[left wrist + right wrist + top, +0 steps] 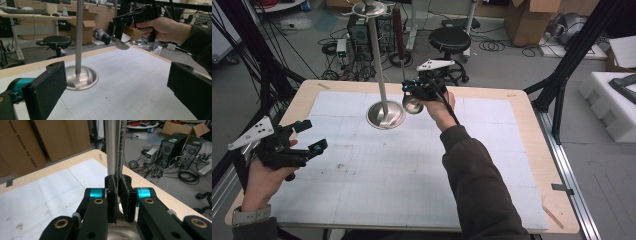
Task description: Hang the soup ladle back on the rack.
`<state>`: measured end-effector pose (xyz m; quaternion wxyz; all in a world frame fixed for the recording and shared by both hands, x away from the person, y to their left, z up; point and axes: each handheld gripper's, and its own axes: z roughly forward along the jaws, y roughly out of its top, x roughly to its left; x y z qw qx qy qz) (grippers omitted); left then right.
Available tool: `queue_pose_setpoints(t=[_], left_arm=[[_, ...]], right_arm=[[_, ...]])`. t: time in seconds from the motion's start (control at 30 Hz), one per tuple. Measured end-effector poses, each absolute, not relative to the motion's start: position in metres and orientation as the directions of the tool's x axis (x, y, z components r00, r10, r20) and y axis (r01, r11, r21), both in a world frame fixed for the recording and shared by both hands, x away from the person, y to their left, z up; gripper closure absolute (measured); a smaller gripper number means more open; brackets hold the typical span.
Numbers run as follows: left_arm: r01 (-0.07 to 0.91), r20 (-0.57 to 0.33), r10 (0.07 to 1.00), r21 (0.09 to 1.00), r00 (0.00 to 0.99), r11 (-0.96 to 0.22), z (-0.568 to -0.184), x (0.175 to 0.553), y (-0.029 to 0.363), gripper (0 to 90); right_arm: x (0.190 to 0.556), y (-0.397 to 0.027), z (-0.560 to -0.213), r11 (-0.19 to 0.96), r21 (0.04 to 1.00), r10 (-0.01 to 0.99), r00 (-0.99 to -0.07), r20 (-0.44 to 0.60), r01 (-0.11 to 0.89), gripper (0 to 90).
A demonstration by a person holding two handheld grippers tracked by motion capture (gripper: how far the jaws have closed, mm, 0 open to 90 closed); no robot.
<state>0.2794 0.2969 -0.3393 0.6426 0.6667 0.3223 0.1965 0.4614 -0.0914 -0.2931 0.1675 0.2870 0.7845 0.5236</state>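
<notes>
The right gripper [413,93], clamped on a ladle [413,104], risked knocking the stand [385,114]; left gripper [305,135] gaped empty.

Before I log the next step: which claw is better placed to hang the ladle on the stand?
The right claw, probably. It is shut on the ladle's handle, with the ladle held upright beside the stand's pole. The left claw is open, holds nothing and sits near the table's left edge.

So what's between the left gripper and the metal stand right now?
Nothing: in the high view, only bare gridded mat lies between the open left gripper and the stand's round base. The left gripper view shows the same.
</notes>
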Motion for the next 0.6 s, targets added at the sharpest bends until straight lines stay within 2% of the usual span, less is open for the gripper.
queue_pose_setpoints(t=[0.6], left_arm=[[0.187,-0.164,0.692,0.982,0.703,0.042,-0.3418,0.2773,0.3024,2.9]], right_arm=[[0.4671,-0.0908,-0.291,0.292,0.918,0.613,-0.789,0.037,0.27,84.2]])
